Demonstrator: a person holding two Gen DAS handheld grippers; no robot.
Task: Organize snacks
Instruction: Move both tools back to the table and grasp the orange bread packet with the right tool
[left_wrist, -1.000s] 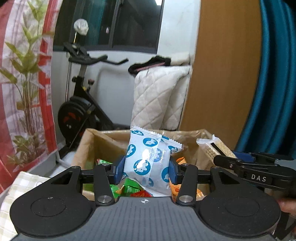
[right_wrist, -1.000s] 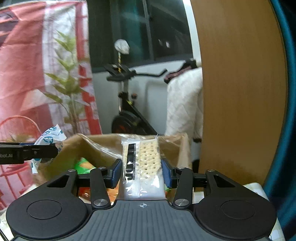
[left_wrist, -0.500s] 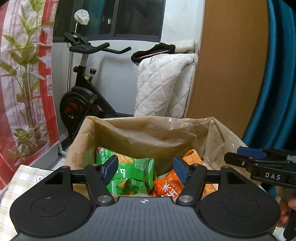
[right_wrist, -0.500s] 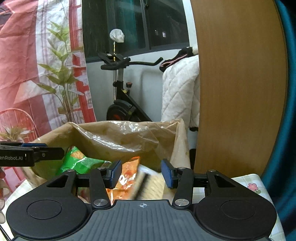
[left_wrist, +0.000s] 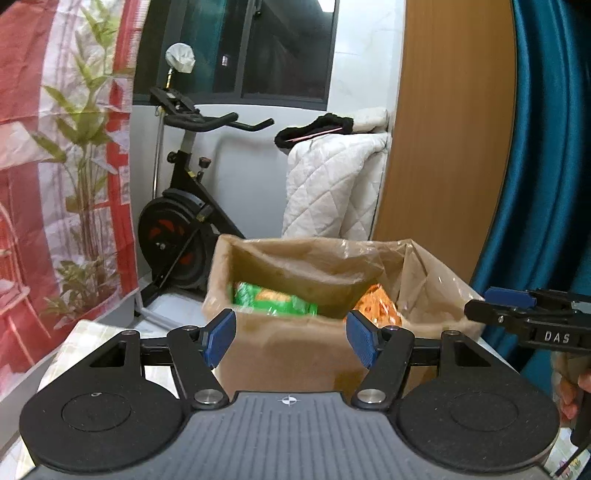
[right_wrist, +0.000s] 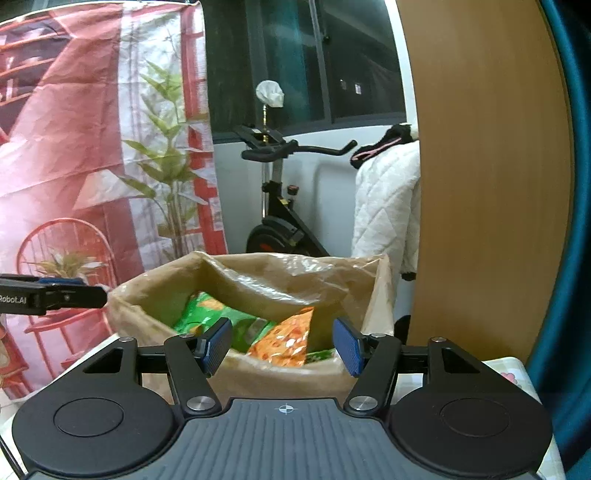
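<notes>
A brown cardboard box lined with clear plastic (left_wrist: 280, 354) stands on the table in front of both grippers; it also shows in the right wrist view (right_wrist: 266, 373). Inside lie a green snack bag (left_wrist: 273, 299) (right_wrist: 207, 314) and an orange snack bag (left_wrist: 376, 306) (right_wrist: 288, 339). My left gripper (left_wrist: 291, 341) is open and empty, just short of the box's near wall. My right gripper (right_wrist: 282, 345) is open and empty at the box's near rim. Each gripper's tip shows at the edge of the other's view, the right one (left_wrist: 524, 321) and the left one (right_wrist: 48, 293).
An exercise bike (left_wrist: 184, 221) and a white quilted cover (left_wrist: 332, 192) stand behind the box. A wooden panel (right_wrist: 480, 184) and a teal curtain (left_wrist: 546, 147) rise on the right. A red plant-print backdrop (right_wrist: 92, 166) hangs on the left. A checked tablecloth (right_wrist: 513, 376) covers the table.
Both grippers opened and let their packets drop into the box: the blue-and-white packet from the left, the cracker packet from the right. Both then drew back from the box.
</notes>
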